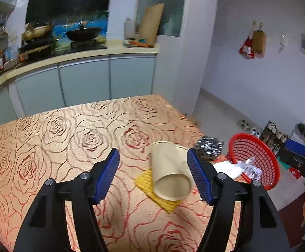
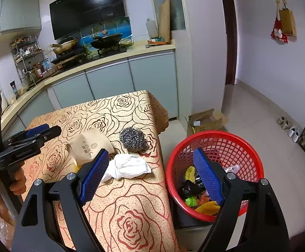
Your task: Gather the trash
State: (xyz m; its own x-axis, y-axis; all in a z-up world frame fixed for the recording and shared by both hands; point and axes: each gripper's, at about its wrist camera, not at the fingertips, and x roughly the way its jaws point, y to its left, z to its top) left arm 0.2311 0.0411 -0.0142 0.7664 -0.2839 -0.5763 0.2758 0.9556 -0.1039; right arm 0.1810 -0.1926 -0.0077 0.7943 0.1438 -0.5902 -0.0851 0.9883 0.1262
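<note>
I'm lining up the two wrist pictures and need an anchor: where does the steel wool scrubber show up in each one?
Left wrist view: the steel wool scrubber sits right of centre, just past the right blue pad, near the table's right edge.
Right wrist view: the scrubber is near the middle, behind the crumpled white tissue.
Shared landmark: the red basket, to its right in both.
</note>
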